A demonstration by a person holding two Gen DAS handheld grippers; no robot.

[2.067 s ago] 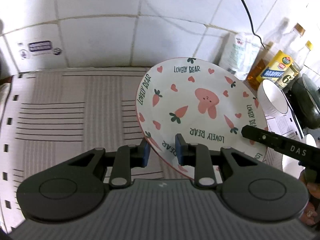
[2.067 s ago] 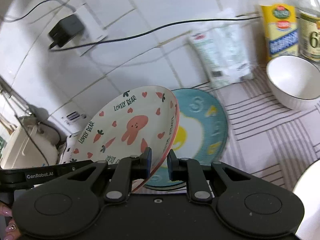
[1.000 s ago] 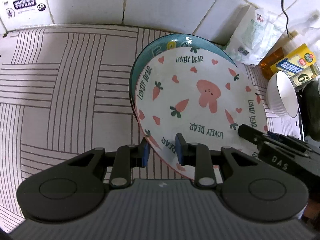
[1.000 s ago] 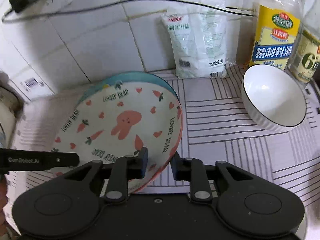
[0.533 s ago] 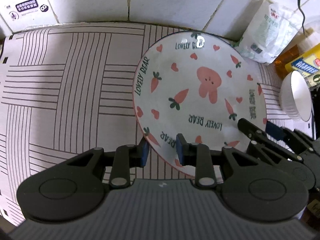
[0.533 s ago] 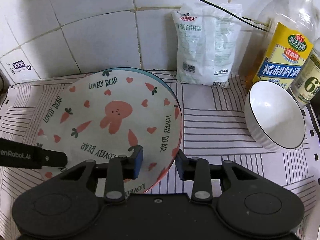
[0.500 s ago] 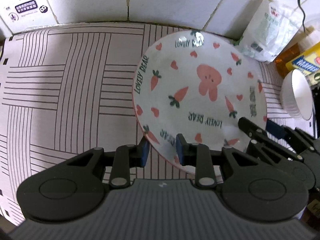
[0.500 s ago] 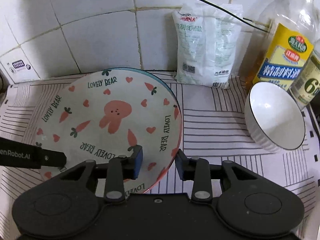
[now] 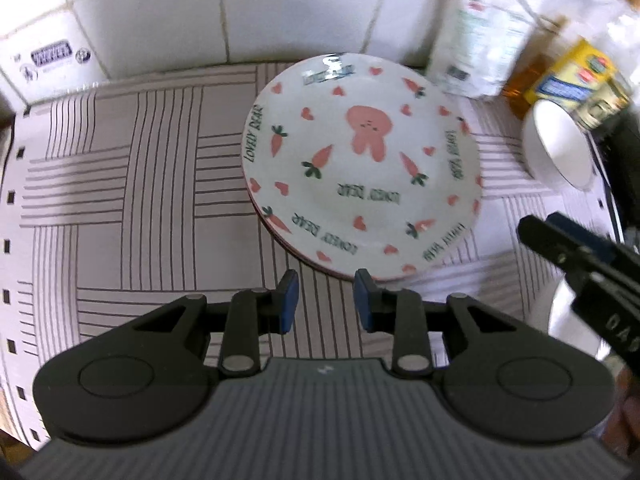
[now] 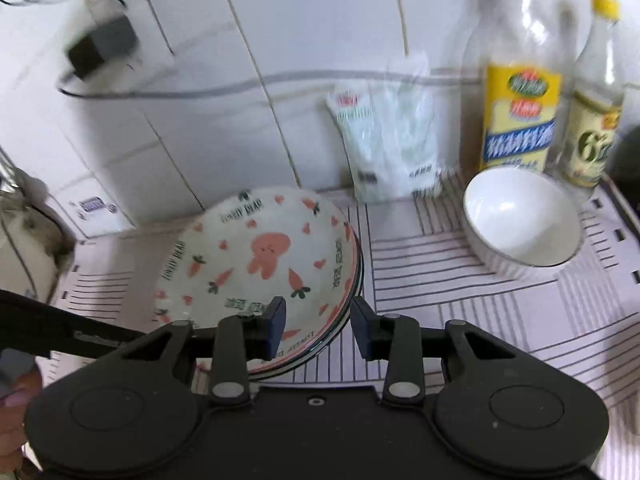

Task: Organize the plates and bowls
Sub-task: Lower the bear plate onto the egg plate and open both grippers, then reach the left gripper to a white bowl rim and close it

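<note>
Left tool (image 9: 323, 298) hovering with jaws apart, gripping nothing, just short of the near rim of the bunny plate (image 9: 362, 168). Right tool (image 10: 316, 330) likewise spread and empty, its left finger overlapping the plate's edge in view, contact hard to judge. Plate lying on the striped mat (image 9: 132, 184) covering the bench, a dark rim of another dish peeking beneath it, mostly hidden. White bowl (image 10: 522, 222) standing well apart to the right. Bottles (image 10: 520, 92) and packet (image 10: 386, 144) blurring against the tiled wall.
</note>
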